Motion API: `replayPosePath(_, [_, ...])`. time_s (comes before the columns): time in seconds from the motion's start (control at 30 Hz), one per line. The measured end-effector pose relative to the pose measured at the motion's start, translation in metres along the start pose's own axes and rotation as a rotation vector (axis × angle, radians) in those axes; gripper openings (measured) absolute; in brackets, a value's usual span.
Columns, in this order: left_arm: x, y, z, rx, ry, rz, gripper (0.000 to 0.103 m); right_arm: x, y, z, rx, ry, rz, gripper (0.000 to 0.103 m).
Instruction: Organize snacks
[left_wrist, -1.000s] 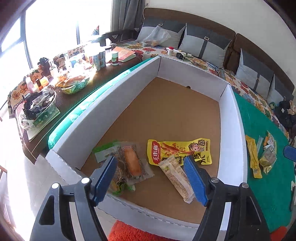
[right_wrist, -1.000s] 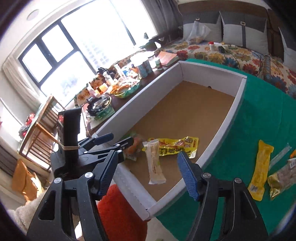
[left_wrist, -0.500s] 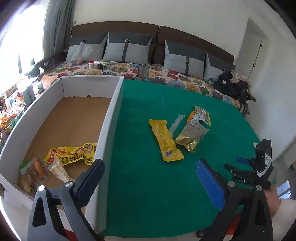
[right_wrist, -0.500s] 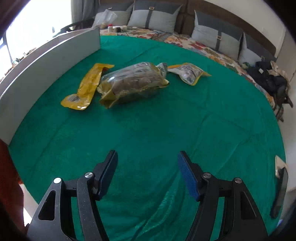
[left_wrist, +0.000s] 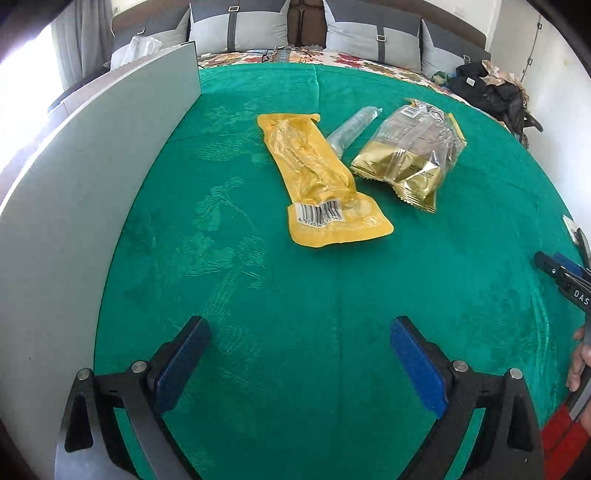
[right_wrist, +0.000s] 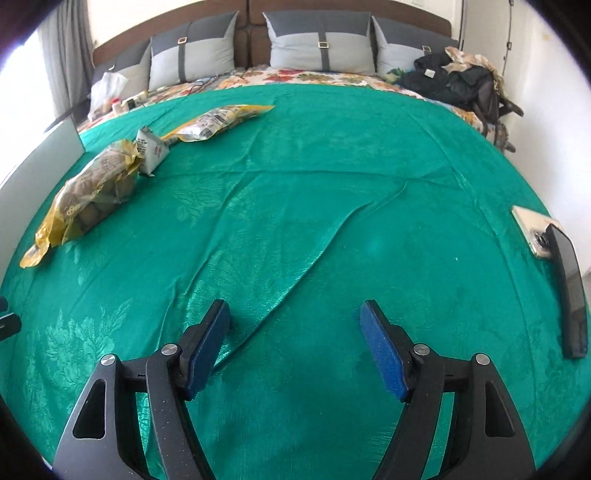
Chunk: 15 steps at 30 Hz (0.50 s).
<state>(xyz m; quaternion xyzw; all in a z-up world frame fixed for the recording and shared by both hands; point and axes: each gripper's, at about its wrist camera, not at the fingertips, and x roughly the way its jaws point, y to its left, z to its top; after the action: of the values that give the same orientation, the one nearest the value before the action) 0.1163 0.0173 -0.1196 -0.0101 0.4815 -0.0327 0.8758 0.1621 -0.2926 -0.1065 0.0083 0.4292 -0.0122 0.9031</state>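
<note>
The left gripper (left_wrist: 299, 365) hovers over the green tablecloth (left_wrist: 280, 295), its two blue pads spread wide and closing slightly, with only bare cloth between them. Ahead of it, toward the far middle of the table, lies a yellow snack pouch (left_wrist: 317, 173) with its barcode end nearest the gripper. Just to the right of the pouch sits a gold foil snack bag (left_wrist: 410, 158), and a clear tube-shaped packet (left_wrist: 351, 127) pokes out from between the two, touching or nearly touching both. Along the left edge stands the white wall of a cardboard box (left_wrist: 74, 192) (its inside cannot be seen from here).

The right gripper (right_wrist: 295, 350) also hangs above the cloth, jaws apart and opening, nothing caught between them; a long crease in the fabric runs under its left pad. In its view the gold foil snack bag (right_wrist: 92, 192) lies far to the left, with a small white wrapped snack (right_wrist: 151, 151) at its far end and another yellow printed packet (right_wrist: 218, 118) beyond that. At the right edge of the table rest a dark flat phone (right_wrist: 569, 291) and a pale phone (right_wrist: 535, 232), the dark one overlapping it.

At the right rim of the left view, part of the other gripper and a hand (left_wrist: 580, 362) show.
</note>
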Motion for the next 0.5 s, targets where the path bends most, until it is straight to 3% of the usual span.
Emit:
replayPosePath(0.07, [0.0047, 0.0046, 0.0021, 0.019, -0.020, 0.045, 0.099, 0.0016, -0.0005, 0.0003, 0.004, 0.001, -0.007, 0.079])
replayPosePath(0.5, [0.0094, 0.0108, -0.0015, 0.007, -0.094, 0.050, 0.103, 0.0028, -0.0015, 0.0005, 0.011, 0.003, -0.012, 0.082])
